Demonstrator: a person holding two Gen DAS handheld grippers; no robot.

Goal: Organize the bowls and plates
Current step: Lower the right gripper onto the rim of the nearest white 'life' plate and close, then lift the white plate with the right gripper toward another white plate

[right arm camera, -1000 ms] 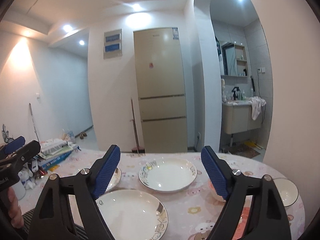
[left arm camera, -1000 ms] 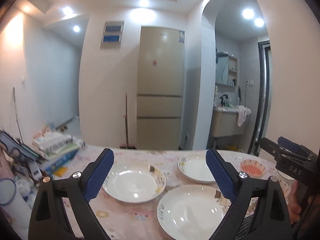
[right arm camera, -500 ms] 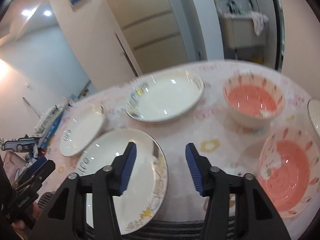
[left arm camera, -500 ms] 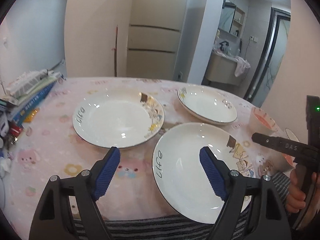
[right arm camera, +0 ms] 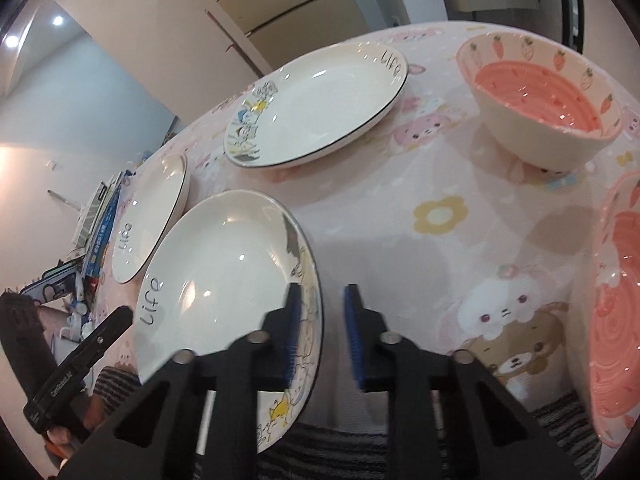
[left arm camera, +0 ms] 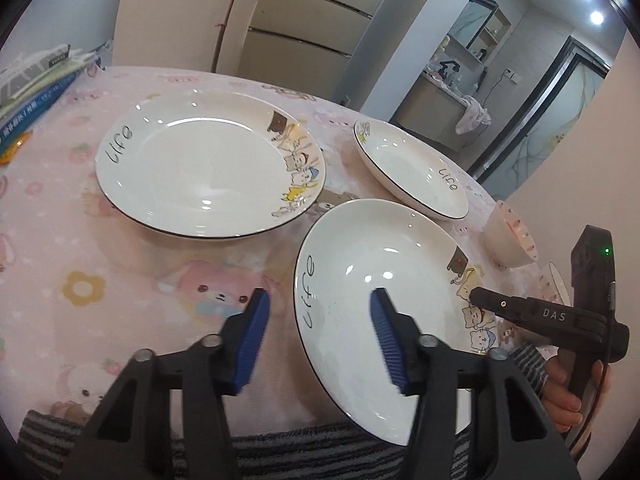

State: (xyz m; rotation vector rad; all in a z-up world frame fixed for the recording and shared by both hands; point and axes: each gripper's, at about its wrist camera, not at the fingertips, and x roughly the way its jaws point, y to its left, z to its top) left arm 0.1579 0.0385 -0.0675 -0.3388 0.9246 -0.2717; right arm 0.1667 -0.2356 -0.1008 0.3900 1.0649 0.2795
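Three white "Life" plates lie on the pink tablecloth: a near plate point(left arm camera: 384, 280) point(right arm camera: 224, 272), a left plate point(left arm camera: 208, 168) point(right arm camera: 152, 216) and a far plate point(left arm camera: 412, 168) point(right arm camera: 316, 104). My left gripper point(left arm camera: 318, 336) is open, its jaws straddling the near plate's left rim. My right gripper point(right arm camera: 320, 332) is open with a narrow gap around the near plate's right rim; its body also shows in the left wrist view point(left arm camera: 552, 316). Two pink-lined bowls stand right: a far bowl point(right arm camera: 540, 108) point(left arm camera: 510, 240) and a near bowl point(right arm camera: 616, 312).
A stack of books point(left arm camera: 36, 88) point(right arm camera: 100, 216) lies at the table's left edge. A striped cloth point(left arm camera: 280, 456) runs along the front edge. A fridge point(left arm camera: 312, 20) and a bathroom doorway stand behind the table.
Both grippers have tilted down and moved in to the near plate. The right gripper's jaws have narrowed sharply; the left gripper's jaws have narrowed a little.
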